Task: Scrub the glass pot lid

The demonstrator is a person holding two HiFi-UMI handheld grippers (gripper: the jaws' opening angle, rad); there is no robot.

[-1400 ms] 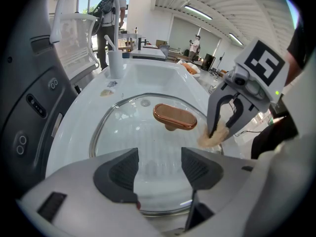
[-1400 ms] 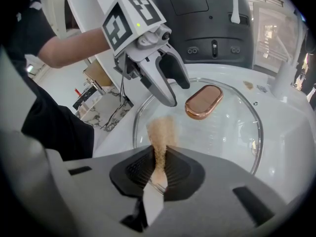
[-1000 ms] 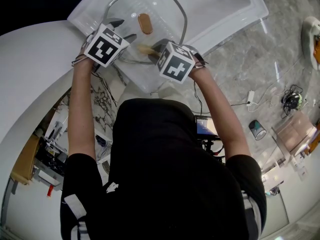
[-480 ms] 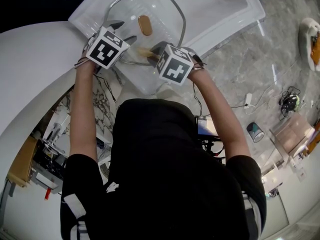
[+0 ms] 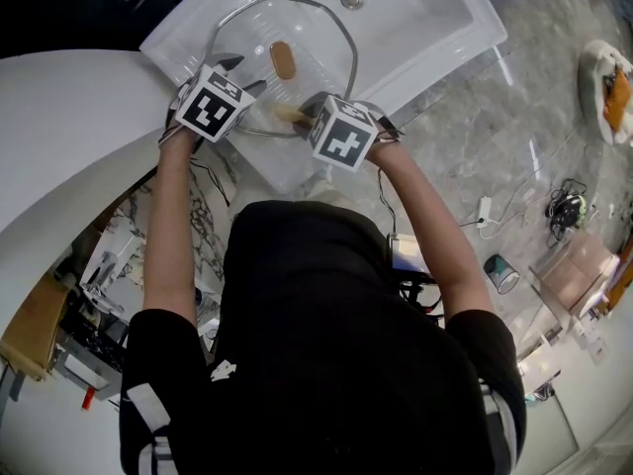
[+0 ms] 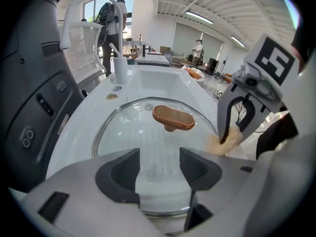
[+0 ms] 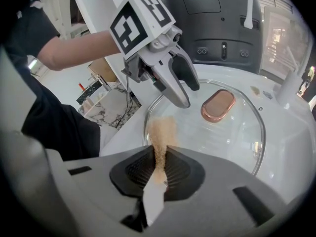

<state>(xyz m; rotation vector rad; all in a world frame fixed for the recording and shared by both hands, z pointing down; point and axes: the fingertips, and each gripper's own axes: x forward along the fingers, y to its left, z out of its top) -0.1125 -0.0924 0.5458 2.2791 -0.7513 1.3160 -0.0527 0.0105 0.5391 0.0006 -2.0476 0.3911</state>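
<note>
Left arm: left forearm (image 5: 170,221) is bare and stretched out toward 12 o'clock, with the left gripper (image 6: 160,168) tipped steeply down into the sink (image 5: 435,18).
Right arm: same deal. The right forearm (image 5: 430,234) angles in toward 11 o'clock, and the right gripper (image 7: 159,169) points down just beside the left one.
Lid: the glass pot lid (image 5: 312,33) lies in the sink, with its copper-coloured knob (image 5: 283,59) on top near the middle.
Left tool: jaws are apart and have just been closing a little. The lid's near rim shows in the gap, but the pads aren't pressing on it. In the head view it sits at the lid's 8 o'clock edge.
Right tool: clamped tight on a thin tan sponge (image 7: 162,132). Its free end sticks out at the lid's rim around 6 o'clock in the head view; can't tell if it actually touches the glass.
Only in head view: the drain (image 5: 351,0) at 1 o'clock from the lid, plus the stone floor (image 5: 495,137) out at 3 o'clock.
Only in left gripper view: a white tap (image 6: 120,65) at 11 o'clock behind the lid.
Only in right gripper view: the actual pinch on the sponge, which the marker cube (image 5: 344,134) covers from above.
</note>
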